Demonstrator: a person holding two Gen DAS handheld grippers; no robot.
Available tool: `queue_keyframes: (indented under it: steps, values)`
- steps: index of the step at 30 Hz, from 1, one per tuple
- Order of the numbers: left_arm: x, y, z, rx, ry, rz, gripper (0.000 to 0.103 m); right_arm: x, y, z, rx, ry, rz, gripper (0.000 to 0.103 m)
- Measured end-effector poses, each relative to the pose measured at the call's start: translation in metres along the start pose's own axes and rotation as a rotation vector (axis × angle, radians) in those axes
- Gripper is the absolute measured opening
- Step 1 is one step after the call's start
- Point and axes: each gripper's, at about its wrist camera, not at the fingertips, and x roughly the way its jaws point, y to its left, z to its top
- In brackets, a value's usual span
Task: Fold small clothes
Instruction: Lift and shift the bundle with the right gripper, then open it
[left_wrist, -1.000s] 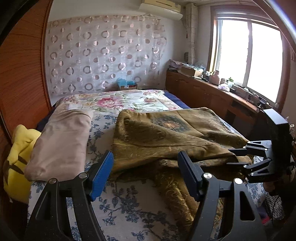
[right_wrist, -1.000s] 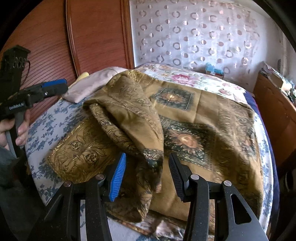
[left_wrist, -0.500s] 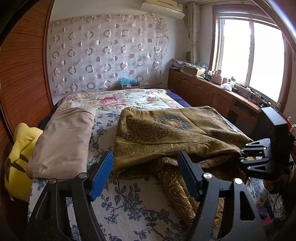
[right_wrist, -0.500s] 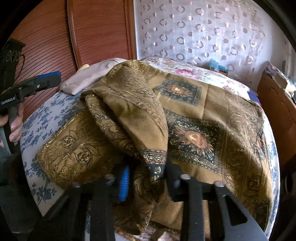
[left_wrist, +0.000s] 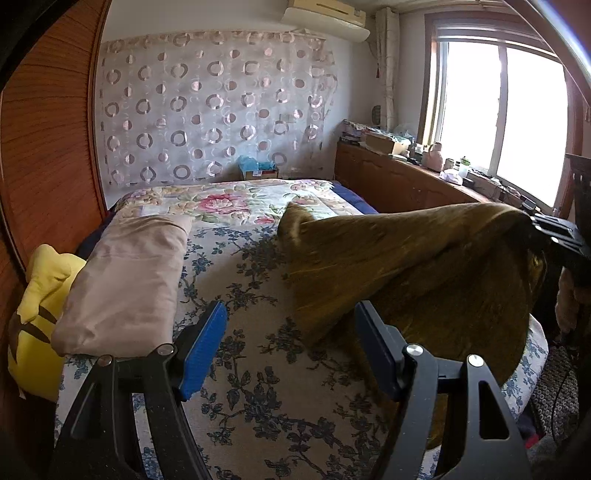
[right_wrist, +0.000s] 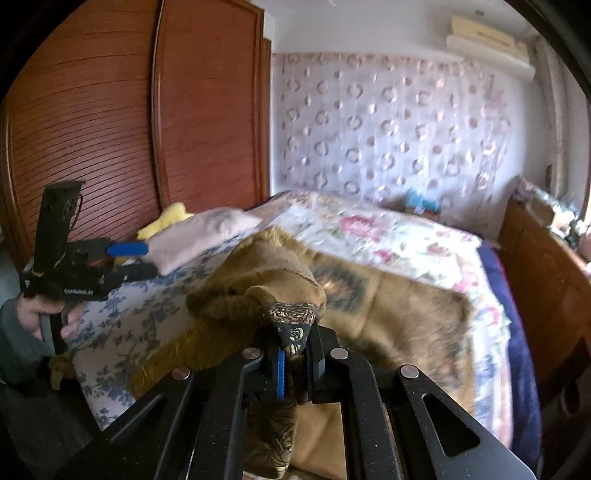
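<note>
A golden-brown patterned cloth (left_wrist: 406, 266) lies on the bed and is lifted at its near right corner. My right gripper (right_wrist: 297, 356) is shut on a dark patterned corner of that cloth (right_wrist: 291, 321) and holds it up above the bed; it also shows at the right edge of the left wrist view (left_wrist: 557, 232). My left gripper (left_wrist: 291, 347) is open and empty, above the blue-flowered sheet to the left of the cloth. It shows at the left of the right wrist view (right_wrist: 125, 258), held in a hand.
A folded beige cloth (left_wrist: 129, 280) and a yellow plush toy (left_wrist: 33, 314) lie at the bed's left side by the wooden wardrobe (right_wrist: 110, 129). A floral quilt (left_wrist: 236, 201) covers the far end. A wooden cabinet (left_wrist: 417, 184) runs along the right under the window.
My right gripper closed on the cloth's corner and lifted it up and toward the bed's near edge, so the cloth now hangs stretched. My left gripper stayed open and moved little.
</note>
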Motion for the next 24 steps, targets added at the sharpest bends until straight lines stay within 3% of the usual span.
queue_keyframes:
  steps: [7,16,24]
  values:
    - [0.0,-0.011,0.001,0.021,-0.002,-0.023,0.072,-0.016,-0.044,-0.02,0.064,0.061,-0.145,0.007]
    - [0.003,-0.024,0.001,0.044,0.003,-0.043,0.073,-0.009,-0.074,-0.064,0.172,0.215,-0.221,0.008]
    - [0.005,-0.031,0.001,0.054,0.007,-0.051,0.073,-0.024,-0.073,-0.064,0.181,0.251,-0.241,0.039]
